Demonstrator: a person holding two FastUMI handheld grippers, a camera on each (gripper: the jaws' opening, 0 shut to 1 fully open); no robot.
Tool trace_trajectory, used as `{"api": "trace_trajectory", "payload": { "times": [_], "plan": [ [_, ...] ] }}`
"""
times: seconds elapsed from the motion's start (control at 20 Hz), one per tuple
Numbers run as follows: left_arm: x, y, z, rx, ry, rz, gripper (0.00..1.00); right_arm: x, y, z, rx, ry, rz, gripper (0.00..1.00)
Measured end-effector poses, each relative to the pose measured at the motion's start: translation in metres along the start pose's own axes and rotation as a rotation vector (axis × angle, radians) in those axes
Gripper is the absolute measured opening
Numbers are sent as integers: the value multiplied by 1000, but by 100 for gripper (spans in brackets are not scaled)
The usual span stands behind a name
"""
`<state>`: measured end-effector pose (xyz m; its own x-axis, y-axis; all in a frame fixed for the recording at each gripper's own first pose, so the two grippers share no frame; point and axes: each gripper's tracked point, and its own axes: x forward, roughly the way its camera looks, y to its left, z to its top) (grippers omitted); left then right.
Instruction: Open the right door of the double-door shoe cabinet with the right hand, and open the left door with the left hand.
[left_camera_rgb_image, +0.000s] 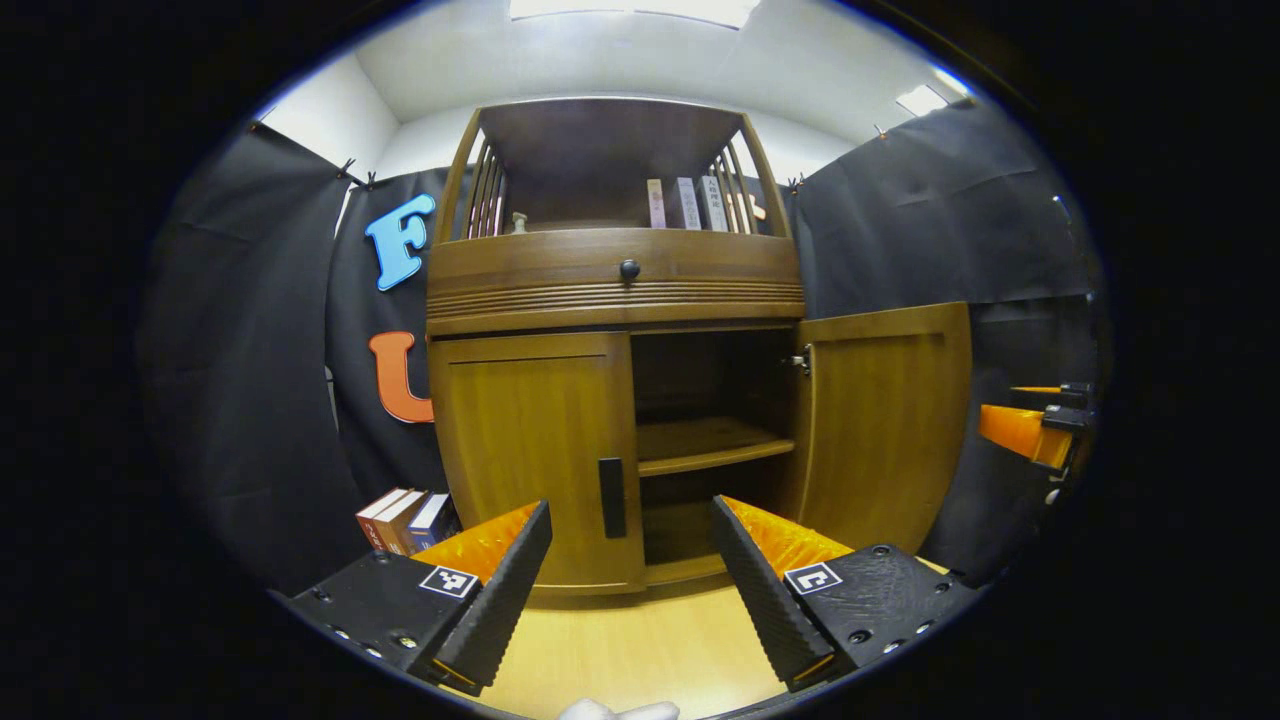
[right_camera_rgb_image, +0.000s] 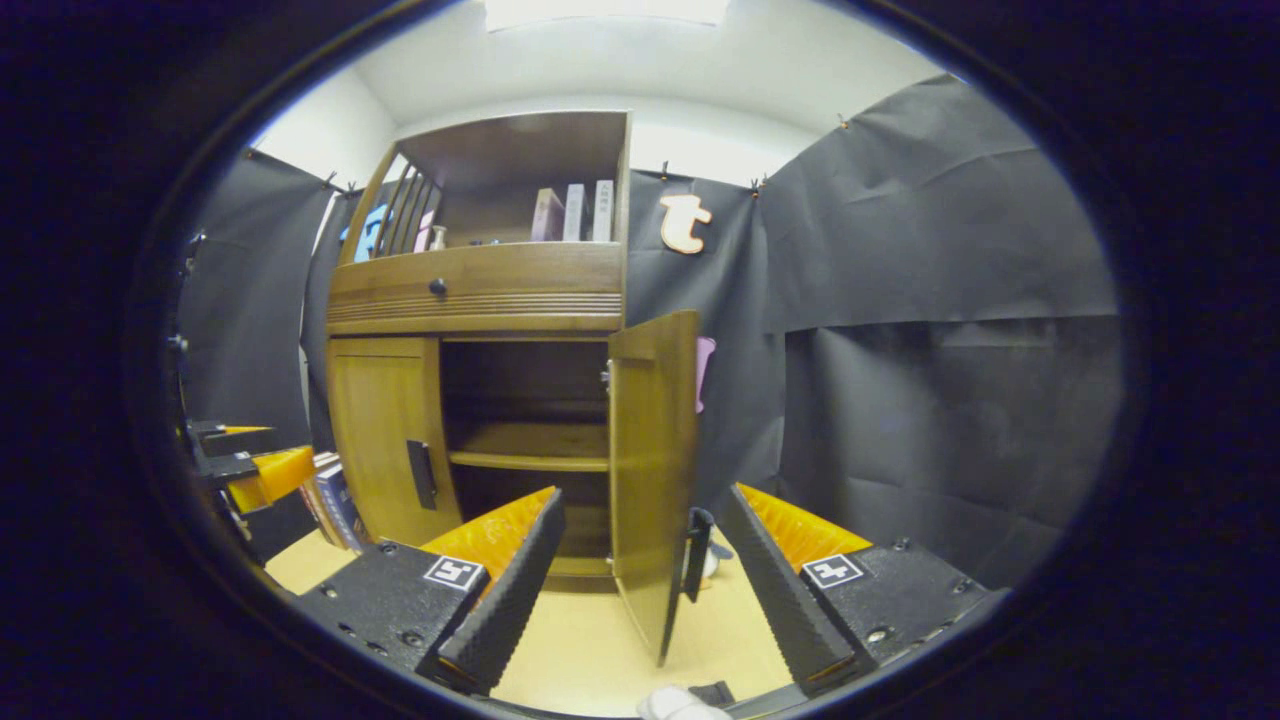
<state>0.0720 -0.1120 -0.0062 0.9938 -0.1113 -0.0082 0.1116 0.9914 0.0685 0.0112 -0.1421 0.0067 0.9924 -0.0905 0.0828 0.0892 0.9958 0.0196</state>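
Cabinet (left_camera_rgb_image: 615, 300) stood centred in the left gripper view, on a pale wooden floor (left_camera_rgb_image: 640, 650). Left door (left_camera_rgb_image: 535, 460) was closed, its dark vertical handle (left_camera_rgb_image: 612, 497) at the door's inner edge. Right door (left_camera_rgb_image: 885, 430) stood swung wide open, baring a shelf (left_camera_rgb_image: 712, 445) inside. Drawer with a round knob (left_camera_rgb_image: 629, 269) sat above the doors; books (left_camera_rgb_image: 688, 203) stood upright in the open top compartment. More books (left_camera_rgb_image: 405, 520) leaned on the floor just beside the cabinet's left side. Left claw (left_camera_rgb_image: 630, 565) hung spread wide and empty, well short of the closed door, the handle showing between its fingers. Other claw (left_camera_rgb_image: 1040, 425) was visible at the far right, beyond the open door.

In the right gripper view, the cabinet (right_camera_rgb_image: 480, 290) sat left of centre. Right door (right_camera_rgb_image: 652, 470) faced the camera nearly edge-on, opened out, its handle (right_camera_rgb_image: 697, 553) on the outer face. Right claw (right_camera_rgb_image: 640, 580) was gaping, gripping nothing; the door's free edge lay between its fingers, though contact could not be judged. Left door (right_camera_rgb_image: 385, 440) was shut, handle (right_camera_rgb_image: 423, 474) untouched. Other claw (right_camera_rgb_image: 250, 470) showed at the left edge, near the floor books (right_camera_rgb_image: 330, 500).
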Motion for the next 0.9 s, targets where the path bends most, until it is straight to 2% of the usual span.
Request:
{"api": "trace_trajectory", "payload": {
  "times": [0.2,0.4,0.9],
  "plan": [
    [42,19,-31,-48,20,-25,95,-1,51,-8,12,65,9,100],
    [95,29,-48,-76,8,-7,96,-6,62,-8,-20,111,-40,100],
    [220,27,-96,-104,34,22,96,-8,86,-1,-65,150,-75,100]
  ]
}}
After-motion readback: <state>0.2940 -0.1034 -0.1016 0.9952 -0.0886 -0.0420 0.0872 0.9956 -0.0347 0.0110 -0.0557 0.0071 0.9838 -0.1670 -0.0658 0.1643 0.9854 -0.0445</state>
